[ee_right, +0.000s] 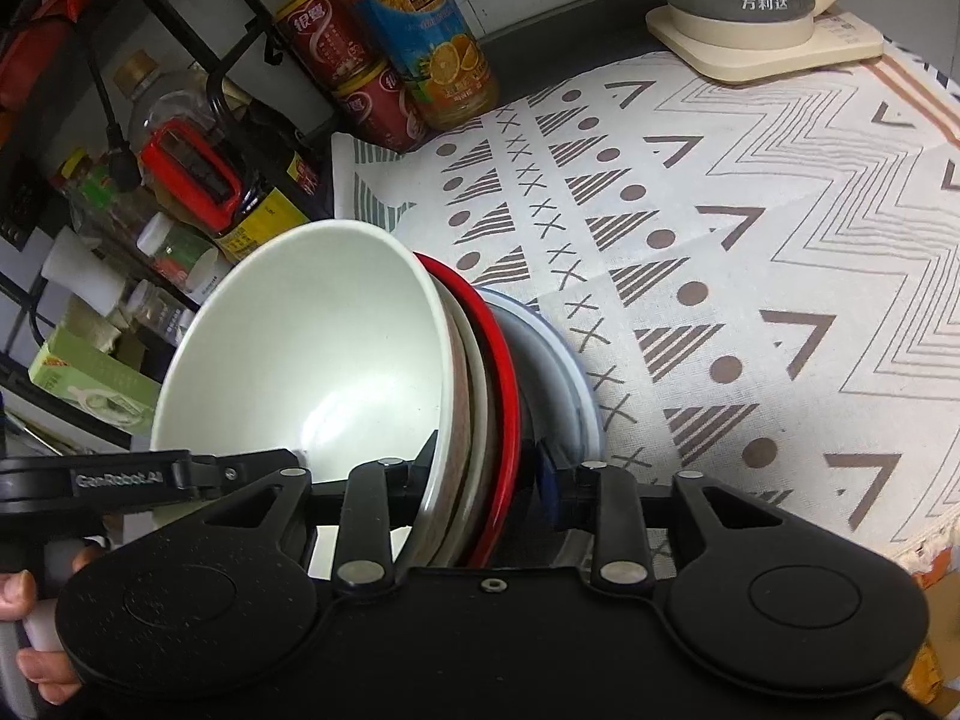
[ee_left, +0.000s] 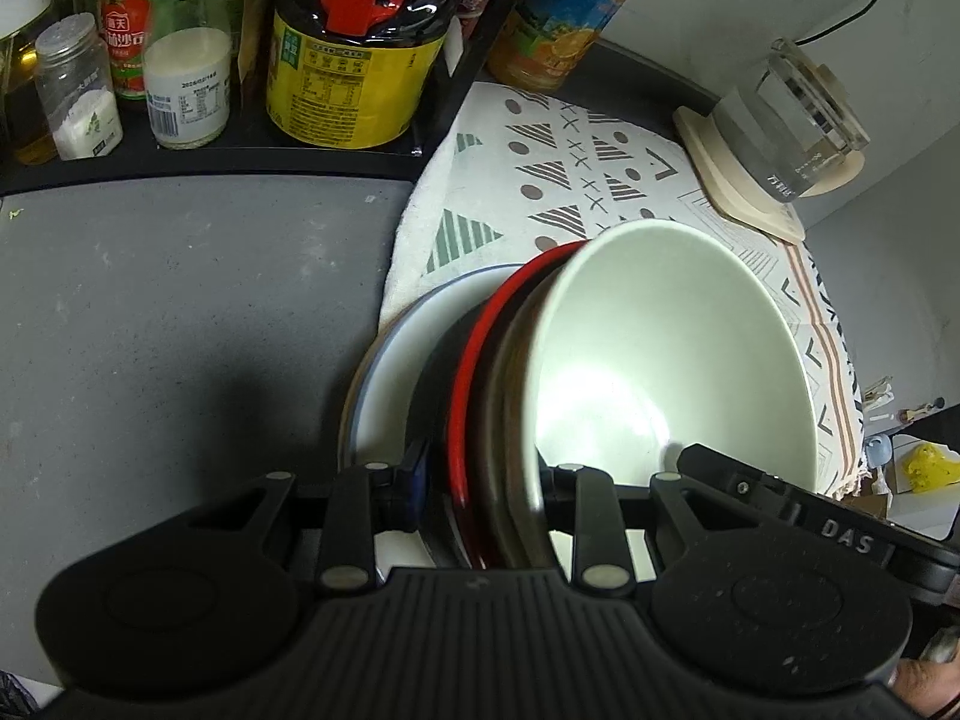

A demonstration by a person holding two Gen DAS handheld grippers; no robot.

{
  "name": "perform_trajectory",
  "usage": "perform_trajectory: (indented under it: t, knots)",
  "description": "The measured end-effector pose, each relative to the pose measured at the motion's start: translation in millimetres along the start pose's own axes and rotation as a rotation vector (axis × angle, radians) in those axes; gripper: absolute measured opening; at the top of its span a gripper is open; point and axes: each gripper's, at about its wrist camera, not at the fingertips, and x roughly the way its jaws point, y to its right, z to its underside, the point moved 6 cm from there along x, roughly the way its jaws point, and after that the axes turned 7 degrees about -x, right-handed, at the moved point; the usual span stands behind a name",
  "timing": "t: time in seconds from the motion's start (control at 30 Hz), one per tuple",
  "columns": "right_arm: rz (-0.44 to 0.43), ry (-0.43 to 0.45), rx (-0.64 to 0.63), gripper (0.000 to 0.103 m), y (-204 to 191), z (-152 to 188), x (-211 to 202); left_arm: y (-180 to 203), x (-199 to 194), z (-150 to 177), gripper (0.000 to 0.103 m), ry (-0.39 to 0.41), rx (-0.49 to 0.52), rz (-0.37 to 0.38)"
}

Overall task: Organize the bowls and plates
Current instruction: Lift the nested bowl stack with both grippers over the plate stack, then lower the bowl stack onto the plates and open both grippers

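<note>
In the left wrist view, the left gripper sits at the lower centre of the frame, its two black fingers closed around the edges of a nested stack: a pale green-white round bowl on the right, a brown-rimmed dish against it, a red-rimmed plate, and a white plate with a blue rim on the left. The stack is tilted on edge above the patterned white cloth, right of the grey countertop. In the right wrist view, the right gripper clamps the same stack from the opposite side, the bowl at centre left. A glass kettle on a cream base stands upper right.
</note>
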Motion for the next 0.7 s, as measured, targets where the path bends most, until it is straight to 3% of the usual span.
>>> perform_trajectory:
  t: [0.17,0.27,0.53,0.63,0.7]
  knots:
    - [0.012,0.020,0.022,0.037,-1.5,1.1,-2.9,3.7,-5.3,-7.2,0.031,0.020,0.036,0.014]
    - [0.029,0.045,0.034,0.043,-2.1,1.4,-7.9,6.1,-8.0,-9.6,0.031,0.020,0.049,0.014]
    - [0.095,0.149,0.045,0.078,-1.2,-6.9,-36.0,8.8,-18.2,-15.9,0.046,0.033,0.079,0.022]
    - [0.116,0.174,0.048,0.089,2.9,-8.5,-45.3,11.5,-24.9,-20.3,0.054,0.061,0.077,0.027]
    - [0.129,0.189,0.053,0.090,6.2,-8.9,-50.1,14.2,-27.6,-21.3,0.061,0.082,0.080,0.020]
